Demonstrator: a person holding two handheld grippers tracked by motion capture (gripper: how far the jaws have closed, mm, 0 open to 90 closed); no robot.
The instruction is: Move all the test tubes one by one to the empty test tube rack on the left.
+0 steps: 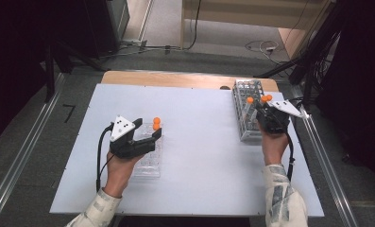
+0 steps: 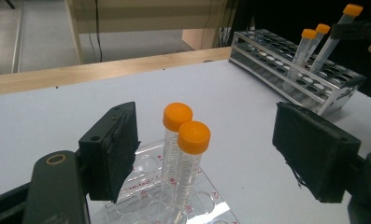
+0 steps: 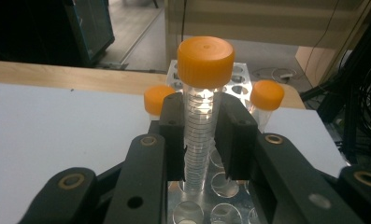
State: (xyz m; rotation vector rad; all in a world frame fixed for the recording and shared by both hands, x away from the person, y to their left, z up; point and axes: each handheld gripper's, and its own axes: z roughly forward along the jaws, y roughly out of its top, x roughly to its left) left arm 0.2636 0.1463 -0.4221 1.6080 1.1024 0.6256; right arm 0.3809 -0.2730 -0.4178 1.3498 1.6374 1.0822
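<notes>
Two orange-capped clear tubes (image 2: 177, 116) (image 2: 193, 137) stand upright in a clear plastic rack (image 2: 141, 182) at the table's left. My left gripper (image 2: 210, 142) (image 1: 149, 128) is open, its pads wide on either side of them and touching neither. At the right, my right gripper (image 3: 203, 140) (image 1: 263, 109) is shut on the body of another orange-capped tube (image 3: 205, 60) (image 2: 342, 28), held upright over the metal rack (image 1: 244, 94). Two more capped tubes (image 3: 157, 99) (image 3: 267, 94) stand in that rack just behind it.
The white table top (image 1: 199, 142) lies between the two racks. A wooden strip (image 1: 175, 79) runs along its far edge. Metal rails (image 1: 24, 156) flank the table, and cables (image 1: 260, 46) lie on the floor beyond.
</notes>
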